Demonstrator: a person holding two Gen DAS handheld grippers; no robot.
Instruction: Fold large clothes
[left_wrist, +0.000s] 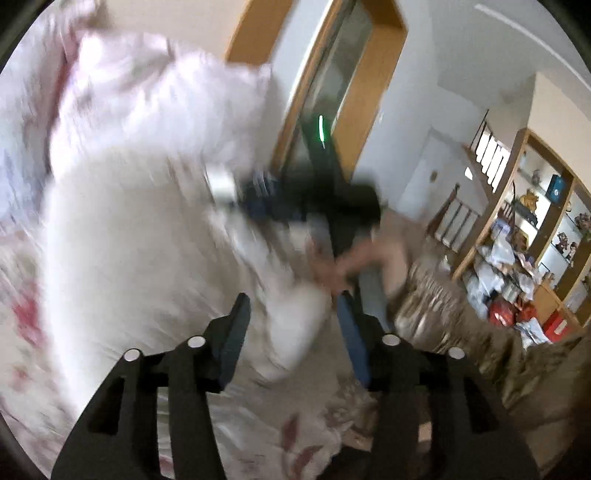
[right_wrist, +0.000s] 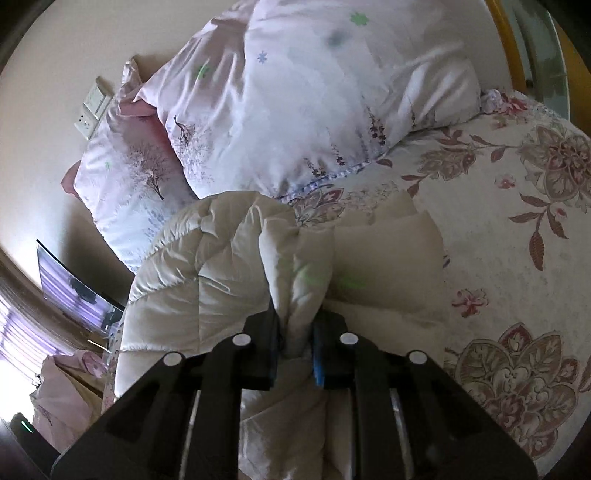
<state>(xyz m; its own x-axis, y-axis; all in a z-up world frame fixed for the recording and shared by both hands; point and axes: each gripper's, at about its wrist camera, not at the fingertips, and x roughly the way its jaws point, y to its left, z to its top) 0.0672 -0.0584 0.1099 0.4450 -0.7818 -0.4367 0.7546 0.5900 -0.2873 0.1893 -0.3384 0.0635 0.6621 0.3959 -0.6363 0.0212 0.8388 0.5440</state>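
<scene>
Right tool (right_wrist: 295, 332) pinching cream padded coat (right_wrist: 207, 266); left tool (left_wrist: 291, 321) spread, coat ahead.

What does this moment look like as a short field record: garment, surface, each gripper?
garment: cream quilted puffy coat, bunched on the bed
surface: floral-print bedspread
behind it: pale pink printed duvet
right gripper: shut on a fold of the coat
left gripper: open, nothing pinched; the coat lies just ahead of it
image quality: left wrist view motion-blurred
</scene>
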